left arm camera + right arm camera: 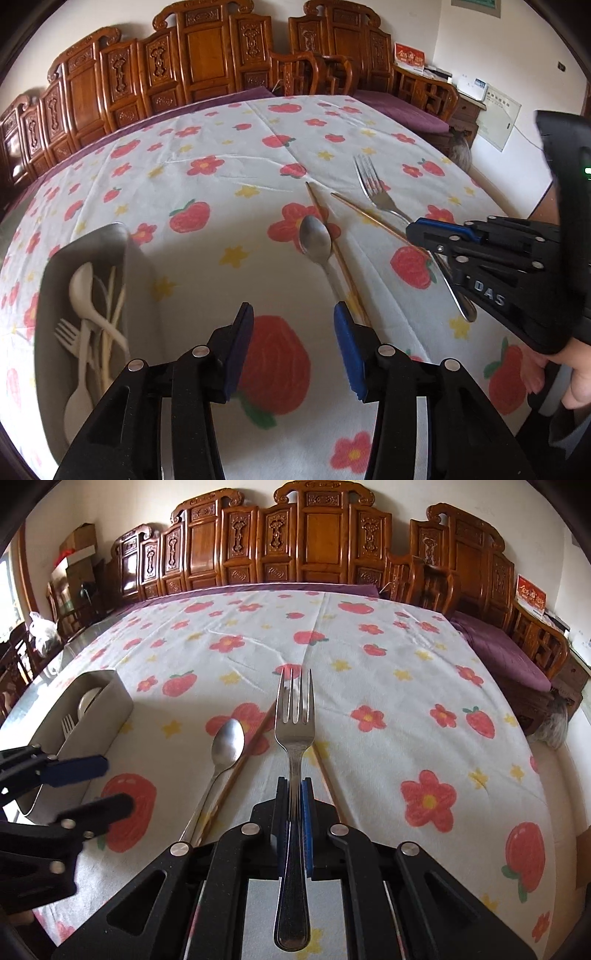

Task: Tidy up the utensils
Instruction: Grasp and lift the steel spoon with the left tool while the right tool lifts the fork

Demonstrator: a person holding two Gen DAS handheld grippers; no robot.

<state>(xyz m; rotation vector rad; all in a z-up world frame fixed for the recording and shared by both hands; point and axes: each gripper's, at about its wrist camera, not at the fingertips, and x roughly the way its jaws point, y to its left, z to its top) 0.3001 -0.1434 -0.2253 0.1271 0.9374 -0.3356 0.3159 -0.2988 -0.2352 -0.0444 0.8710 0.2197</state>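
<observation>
Right gripper (pixel 295 797) is clamped on the steel fork (pixel 294 716), tines pointing toward the table's far edge. Left gripper (pixel 293 332) is released, nothing between its pads, over the tablecloth (pixel 221 177). Metal spoon (pixel 316 240) and 2 chopsticks (pixel 334 251) lie mid-table, spoon touching 1 chopstick. Metal holder (pixel 122 236) near the left edge holds pale cutlery.

My left wrist view: close, angled down over tablecloth (pixel 229 155), facing carved wooden bench (pixel 207 59). My right wrist view: likewise. Shared: steel spoon (pixel 316 240), chopsticks (pixel 343 258), metal holder (pixel 99 716).
</observation>
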